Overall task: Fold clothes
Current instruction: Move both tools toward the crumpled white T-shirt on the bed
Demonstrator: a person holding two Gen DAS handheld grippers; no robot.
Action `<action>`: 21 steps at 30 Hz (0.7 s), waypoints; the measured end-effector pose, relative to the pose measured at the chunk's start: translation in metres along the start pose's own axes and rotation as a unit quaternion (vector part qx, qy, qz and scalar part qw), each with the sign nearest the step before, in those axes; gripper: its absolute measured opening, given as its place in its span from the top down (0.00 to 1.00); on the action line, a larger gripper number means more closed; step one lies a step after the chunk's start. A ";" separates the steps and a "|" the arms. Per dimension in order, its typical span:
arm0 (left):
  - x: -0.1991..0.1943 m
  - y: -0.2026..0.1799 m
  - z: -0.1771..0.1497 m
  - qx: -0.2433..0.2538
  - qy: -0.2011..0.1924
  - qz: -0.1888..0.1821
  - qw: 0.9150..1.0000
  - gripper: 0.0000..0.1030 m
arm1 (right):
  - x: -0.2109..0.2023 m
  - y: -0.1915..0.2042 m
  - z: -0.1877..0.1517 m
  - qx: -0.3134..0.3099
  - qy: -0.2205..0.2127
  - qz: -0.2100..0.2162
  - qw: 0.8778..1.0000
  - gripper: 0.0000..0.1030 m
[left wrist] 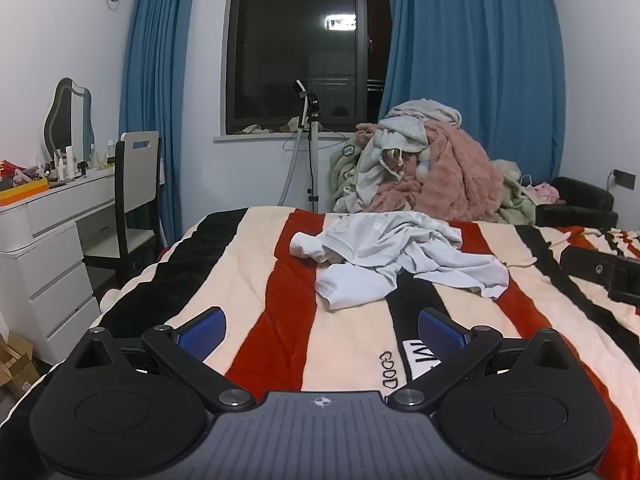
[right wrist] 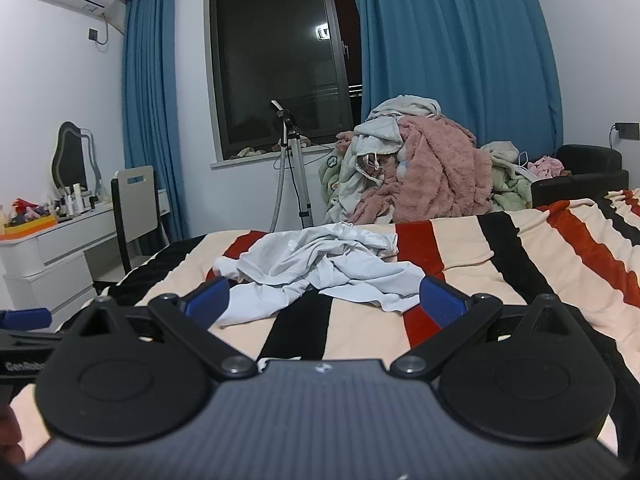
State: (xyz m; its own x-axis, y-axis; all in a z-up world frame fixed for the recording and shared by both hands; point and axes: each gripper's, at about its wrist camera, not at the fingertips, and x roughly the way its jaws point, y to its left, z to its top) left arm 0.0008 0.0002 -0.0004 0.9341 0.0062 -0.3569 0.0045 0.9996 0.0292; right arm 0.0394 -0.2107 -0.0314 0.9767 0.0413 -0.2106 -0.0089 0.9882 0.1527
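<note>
Honestly, with my left gripper point(left wrist: 322, 330) and right gripper point(right wrist: 324, 298) both spread wide and empty, I might pinch the blanket point(left wrist: 256, 280) along with the crumpled shirt point(left wrist: 396, 256) mid-bed.

The left black two-finger gripper with blue ribbed pads point(left wrist: 322, 330) is held level and low, fingers spread wide, nothing between the pads. The right black two-finger gripper with blue ribbed pads point(right wrist: 324, 300) is likewise held with jaws wide apart and empty. Each gripper is partly seen at the edge of the other's view.
</note>
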 end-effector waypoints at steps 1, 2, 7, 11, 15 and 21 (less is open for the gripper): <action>0.001 0.000 0.000 0.000 0.002 0.000 1.000 0.00 | 0.000 0.000 0.000 0.000 0.000 0.000 1.000 0.00; 0.002 0.001 0.000 0.000 0.005 -0.001 1.000 0.00 | 0.000 0.000 0.000 0.001 0.000 0.000 1.000 0.00; 0.008 0.002 -0.001 0.000 0.017 -0.003 1.000 0.00 | 0.000 0.001 0.000 0.002 -0.001 -0.001 1.000 0.00; 0.012 0.001 -0.003 -0.001 0.023 -0.004 1.000 0.00 | 0.000 0.002 -0.001 0.003 -0.001 -0.001 1.000 0.00; 0.015 0.002 -0.007 -0.010 0.019 -0.011 1.000 0.00 | 0.002 0.003 -0.002 0.001 -0.002 -0.008 1.000 0.00; 0.021 0.000 -0.014 -0.018 0.024 -0.008 1.000 0.00 | 0.012 0.000 -0.005 -0.009 0.003 -0.027 1.000 0.00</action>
State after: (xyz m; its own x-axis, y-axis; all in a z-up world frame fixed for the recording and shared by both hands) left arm 0.0154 0.0012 -0.0214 0.9158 -0.0099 -0.4014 0.0060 0.9999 -0.0112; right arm 0.0496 -0.2098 -0.0391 0.9747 -0.0115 -0.2232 0.0400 0.9915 0.1237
